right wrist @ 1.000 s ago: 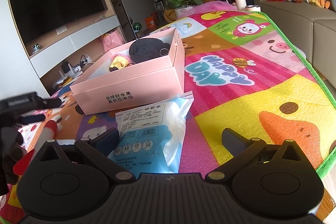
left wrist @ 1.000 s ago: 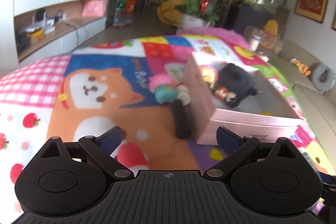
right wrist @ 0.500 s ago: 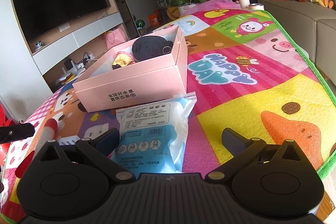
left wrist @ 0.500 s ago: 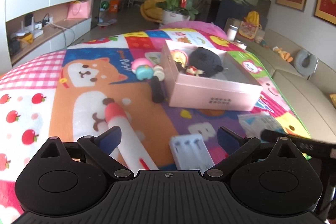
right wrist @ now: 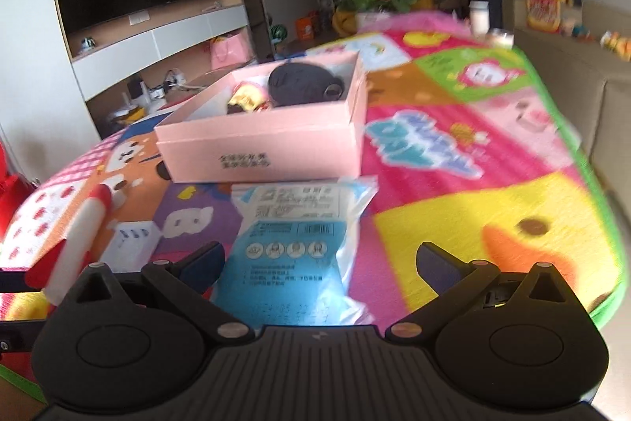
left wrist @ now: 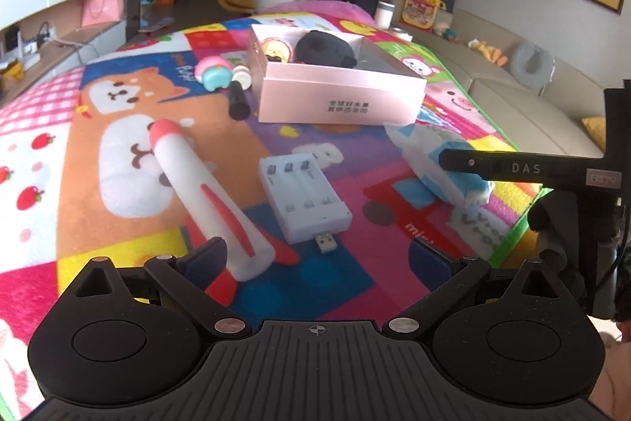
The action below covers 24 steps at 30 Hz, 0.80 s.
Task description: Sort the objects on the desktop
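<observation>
Covering the whole work surface is a cartoon-patterned play mat [left wrist: 118, 152], and on it the pink box [left wrist: 339, 101] serves as landmark; it sits open-topped toward the far middle of the mat. Inside the box: a black plush item [left wrist: 323, 48] near the middle, a yellow-and-pink toy [left wrist: 278, 48] just left of it. Nearer the camera than the box, at its front right corner, lies a blue-and-white sealed pouch [right wrist: 292, 235], flat on the mat, its far edge almost touching the box wall. Front-left of the box lies a white foam rocket with a red tip [left wrist: 205, 192], angled, on its side. Directly in front of the box, between rocket and pouch, sits a white battery charger [left wrist: 303, 196] with USB plug pointing toward the camera. Just left of the box: a black cylinder [left wrist: 238, 103], touching or nearly touching a pastel pink-and-teal toy [left wrist: 215, 75]. Left gripper [left wrist: 315, 257]: fingers spread wide, holding nothing, above the mat in front of the charger. Right gripper [right wrist: 321, 259]: fingers spread wide, holding nothing, hovering over the near end of the pouch; right wrist view motion-blurred.
</observation>
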Available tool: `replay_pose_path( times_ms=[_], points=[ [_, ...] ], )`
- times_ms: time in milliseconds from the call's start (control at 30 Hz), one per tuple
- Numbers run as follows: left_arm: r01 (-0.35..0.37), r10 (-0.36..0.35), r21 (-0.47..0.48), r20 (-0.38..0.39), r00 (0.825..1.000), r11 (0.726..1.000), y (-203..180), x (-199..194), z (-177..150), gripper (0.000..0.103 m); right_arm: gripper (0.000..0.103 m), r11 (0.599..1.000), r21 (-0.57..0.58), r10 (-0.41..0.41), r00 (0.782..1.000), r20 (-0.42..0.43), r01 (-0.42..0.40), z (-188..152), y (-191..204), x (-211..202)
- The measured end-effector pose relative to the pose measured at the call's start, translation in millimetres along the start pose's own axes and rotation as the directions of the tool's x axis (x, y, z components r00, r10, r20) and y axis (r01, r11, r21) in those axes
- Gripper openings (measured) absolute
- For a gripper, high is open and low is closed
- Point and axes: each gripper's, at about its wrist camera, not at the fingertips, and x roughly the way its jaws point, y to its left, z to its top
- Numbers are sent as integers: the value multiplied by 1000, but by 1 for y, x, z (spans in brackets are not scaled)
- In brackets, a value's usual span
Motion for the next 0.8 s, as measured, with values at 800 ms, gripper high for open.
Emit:
replay_pose_path(
  times_ms=[800],
  points=[
    [-35, 35, -42, 16, 999, 998, 10, 12, 40, 101, 103, 995, -98, -30, 999, 29, 32, 4, 16, 2]
  ],
)
